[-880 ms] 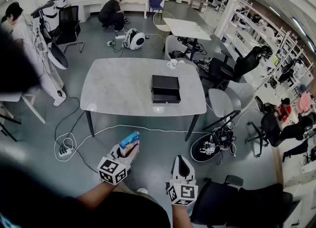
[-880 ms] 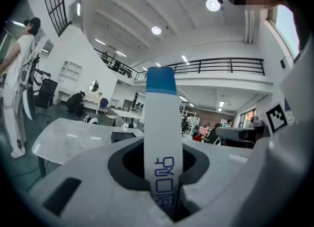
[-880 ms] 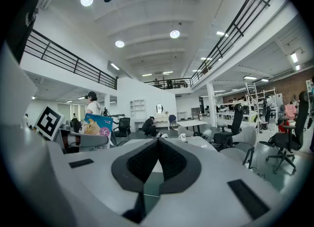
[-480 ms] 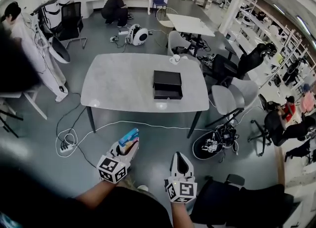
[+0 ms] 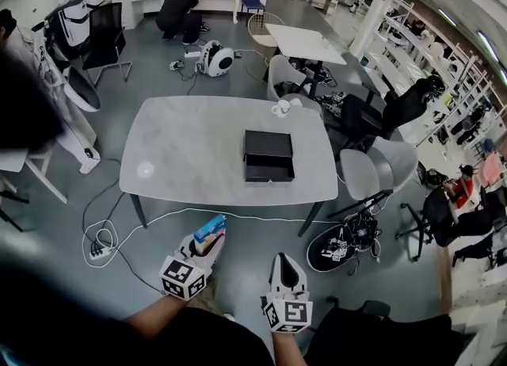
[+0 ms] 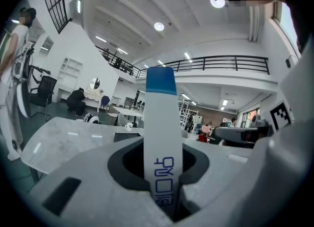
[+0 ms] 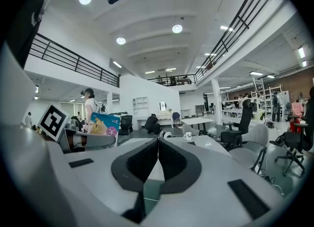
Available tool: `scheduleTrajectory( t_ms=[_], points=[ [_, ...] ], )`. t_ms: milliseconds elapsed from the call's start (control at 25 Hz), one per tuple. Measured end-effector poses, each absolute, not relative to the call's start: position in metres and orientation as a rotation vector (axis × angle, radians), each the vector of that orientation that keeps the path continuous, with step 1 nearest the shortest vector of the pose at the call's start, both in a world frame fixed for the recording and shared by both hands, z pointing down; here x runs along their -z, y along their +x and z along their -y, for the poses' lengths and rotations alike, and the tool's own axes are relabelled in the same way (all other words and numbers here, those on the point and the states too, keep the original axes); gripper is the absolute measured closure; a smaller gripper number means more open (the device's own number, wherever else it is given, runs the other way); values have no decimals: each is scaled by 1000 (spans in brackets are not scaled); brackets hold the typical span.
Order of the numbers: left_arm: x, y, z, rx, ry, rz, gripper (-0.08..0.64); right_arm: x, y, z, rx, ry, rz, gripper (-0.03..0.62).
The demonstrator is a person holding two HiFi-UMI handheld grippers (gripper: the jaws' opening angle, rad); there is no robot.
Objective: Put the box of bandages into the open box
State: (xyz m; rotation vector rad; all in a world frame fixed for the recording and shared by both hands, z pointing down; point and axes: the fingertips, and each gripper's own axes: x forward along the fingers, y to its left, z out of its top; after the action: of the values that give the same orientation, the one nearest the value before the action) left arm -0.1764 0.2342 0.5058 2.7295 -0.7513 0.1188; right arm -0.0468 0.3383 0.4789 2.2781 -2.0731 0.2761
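My left gripper [image 5: 207, 239] is shut on the box of bandages [image 5: 209, 227], a slim white box with a blue end; in the left gripper view the box of bandages [image 6: 161, 137] stands upright between the jaws. The open black box [image 5: 268, 155] lies on the grey table [image 5: 182, 150], well ahead of both grippers. My right gripper [image 5: 287, 267] is shut and holds nothing; in the right gripper view its pads [image 7: 158, 159] meet. From there the box of bandages [image 7: 104, 123] shows at the left. Both grippers hang over the floor, short of the table's near edge.
A white mug [image 5: 278, 106] stands at the table's far edge. Grey chairs [image 5: 366, 168] stand right of the table, with a black bag [image 5: 337, 247] on the floor. A white cable [image 5: 103, 234] runs under the table. A person [image 5: 176, 13] crouches far behind.
The table and black box have come a little nearer in the head view. Both grippers keep their places in the picture, the left still shut on the box of bandages.
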Motion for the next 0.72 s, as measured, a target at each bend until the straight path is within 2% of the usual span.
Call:
scheduleTrajectory(
  t_ms=[360,720],
  points=[
    [-525,-139,-86,-168,2694,694,469,-492,4,-186,-322,2257,2015,581],
    [-535,-91,-11,-236,2701,506,469,-505,65,-110,-420,2377,1836,581]
  ],
)
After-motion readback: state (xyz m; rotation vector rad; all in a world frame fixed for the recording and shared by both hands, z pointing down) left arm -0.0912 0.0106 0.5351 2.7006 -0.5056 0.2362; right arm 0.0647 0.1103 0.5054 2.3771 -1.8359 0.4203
